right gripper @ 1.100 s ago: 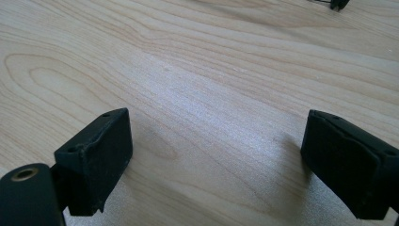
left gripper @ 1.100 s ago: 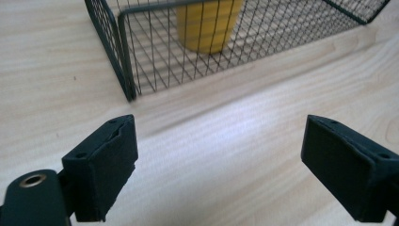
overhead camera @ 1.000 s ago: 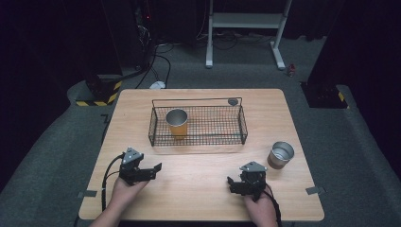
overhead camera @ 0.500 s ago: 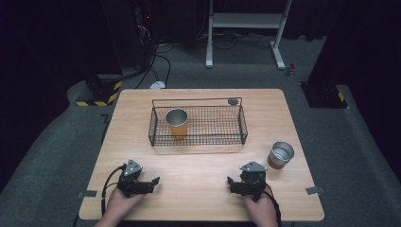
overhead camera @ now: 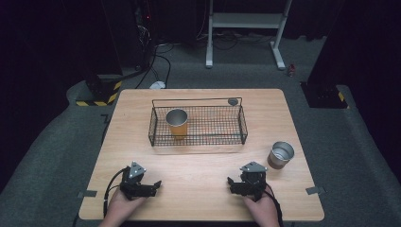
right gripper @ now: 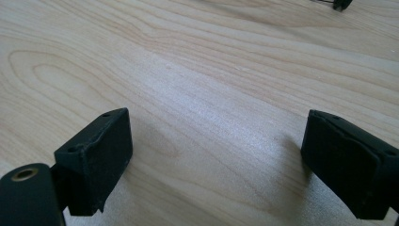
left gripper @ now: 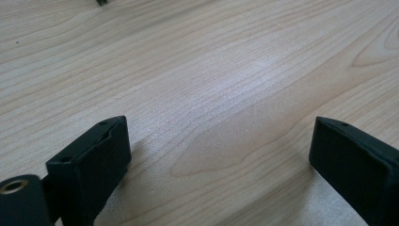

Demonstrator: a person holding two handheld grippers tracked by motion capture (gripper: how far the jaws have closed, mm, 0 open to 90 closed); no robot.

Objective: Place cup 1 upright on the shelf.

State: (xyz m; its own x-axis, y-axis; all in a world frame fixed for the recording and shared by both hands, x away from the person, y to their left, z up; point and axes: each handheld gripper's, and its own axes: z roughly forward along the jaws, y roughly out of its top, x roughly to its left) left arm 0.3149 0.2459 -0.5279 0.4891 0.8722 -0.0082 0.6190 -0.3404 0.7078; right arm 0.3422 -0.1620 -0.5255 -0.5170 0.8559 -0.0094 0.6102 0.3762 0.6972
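Both grippers are held low over the near edge of the wooden worktop. The left gripper is seen with its jaws spread over bare wood, and the right gripper likewise, nothing being pinched. A steel cup stands just right of the right gripper. An orange cup stands upright in the left part of the wire basket farther off. No writing can be read anywhere.
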